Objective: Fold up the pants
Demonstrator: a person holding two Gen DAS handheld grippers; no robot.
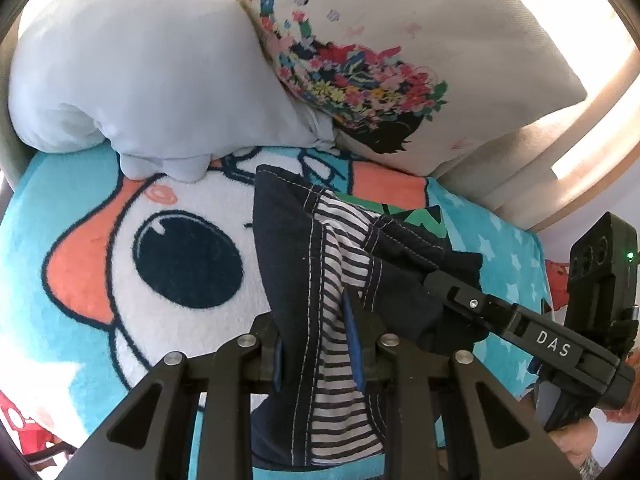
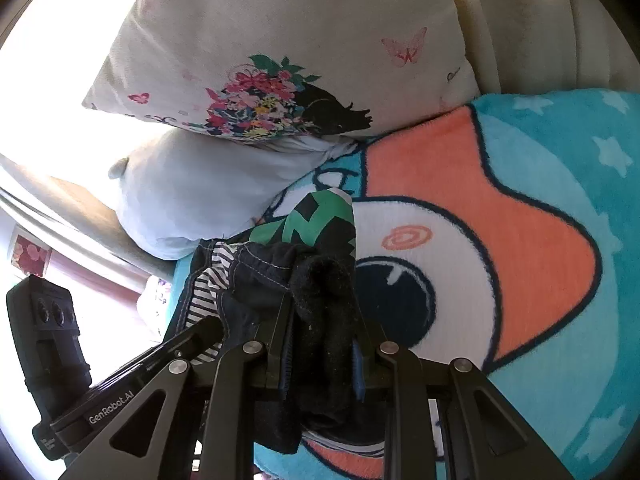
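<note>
The pants [image 1: 292, 264] are dark navy with white stitching and a striped lining. They are held up above the cartoon blanket [image 1: 188, 240]. My left gripper [image 1: 318, 344] is shut on the waistband, with striped lining between the fingers. My right gripper [image 2: 320, 344] is shut on a bunched dark part of the pants [image 2: 324, 312]. In the left wrist view the right gripper [image 1: 436, 280] comes in from the right and pinches the same cloth close by. In the right wrist view the left gripper [image 2: 208, 328] shows at lower left.
A grey-blue plush pillow [image 1: 132, 72] and a floral cream pillow [image 1: 420, 52] lie at the head of the bed. A green and black zigzag cloth [image 2: 316, 216] lies just behind the pants. The blanket [image 2: 540, 240] spreads to the right.
</note>
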